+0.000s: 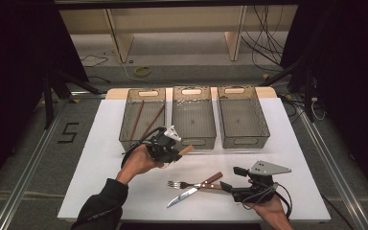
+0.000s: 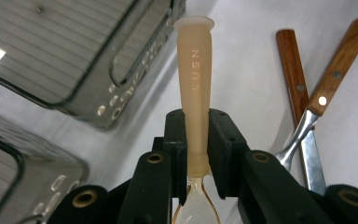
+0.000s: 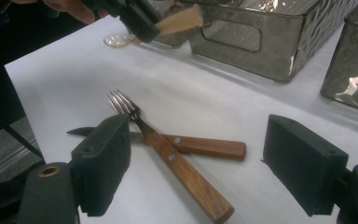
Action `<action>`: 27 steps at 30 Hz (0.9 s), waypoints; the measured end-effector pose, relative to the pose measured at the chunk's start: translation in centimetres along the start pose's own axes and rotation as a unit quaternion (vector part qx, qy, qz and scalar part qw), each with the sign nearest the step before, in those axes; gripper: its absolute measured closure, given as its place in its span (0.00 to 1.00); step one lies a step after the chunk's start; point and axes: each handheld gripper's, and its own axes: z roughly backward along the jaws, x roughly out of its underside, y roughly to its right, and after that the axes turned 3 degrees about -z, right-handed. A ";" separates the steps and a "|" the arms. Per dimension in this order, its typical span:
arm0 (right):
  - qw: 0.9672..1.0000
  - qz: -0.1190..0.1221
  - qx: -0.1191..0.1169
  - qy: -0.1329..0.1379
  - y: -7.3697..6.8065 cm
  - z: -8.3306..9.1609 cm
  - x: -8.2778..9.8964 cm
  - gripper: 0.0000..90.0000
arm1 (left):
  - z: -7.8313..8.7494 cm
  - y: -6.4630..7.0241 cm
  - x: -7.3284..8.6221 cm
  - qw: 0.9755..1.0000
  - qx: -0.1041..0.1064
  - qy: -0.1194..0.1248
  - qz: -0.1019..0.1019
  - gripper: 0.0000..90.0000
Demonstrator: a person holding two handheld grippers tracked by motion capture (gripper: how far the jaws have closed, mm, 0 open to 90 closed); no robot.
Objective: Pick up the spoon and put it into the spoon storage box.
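Sorting by view, here is why each piece sits as it does.

High view, left hand-held gripper (image 1: pixel 178 149): you hold the spoon (image 1: pixel 186 150) above the worktop (image 1: pixel 105 163), just in front of the left bin (image 1: pixel 129 129) and middle bin (image 1: pixel 194 142). The handle points toward the bins, probably so it can go in end first.
High view, left bin: two chopsticks (image 1: pixel 143 120) lie inside, so each bin seems meant for one kind of utensil.
Left gripper view, spoon: your jaws are clamped on the pale handle's (image 2: pixel 195 74) lower end, near the neck, with the clear bowl behind them.
Right gripper view, right hand-held gripper (image 3: pixel 200 163): jaws wide apart and holding nothing, poised near the crossed fork (image 3: pixel 168 154) and knife (image 3: pixel 200 145), likely your next pick.
Right gripper view, spoon: it hangs clear of the worktop, beside a bin wall.
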 end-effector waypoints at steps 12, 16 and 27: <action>1.000 -0.002 -0.002 -0.001 0.0 0.0 0.0 0.27 | 1.6 -2.0 -2.9 0.999 -0.024 0.041 0.023 0.86; 1.000 -0.001 -0.003 -0.001 0.1 0.0 0.0 0.27 | 1.8 -2.5 -3.9 0.998 -0.030 0.046 0.025 0.86; 1.000 -0.004 -0.004 -0.002 0.1 -0.1 0.0 0.27 | 1.4 -4.1 -5.4 0.996 -0.043 0.060 0.046 0.86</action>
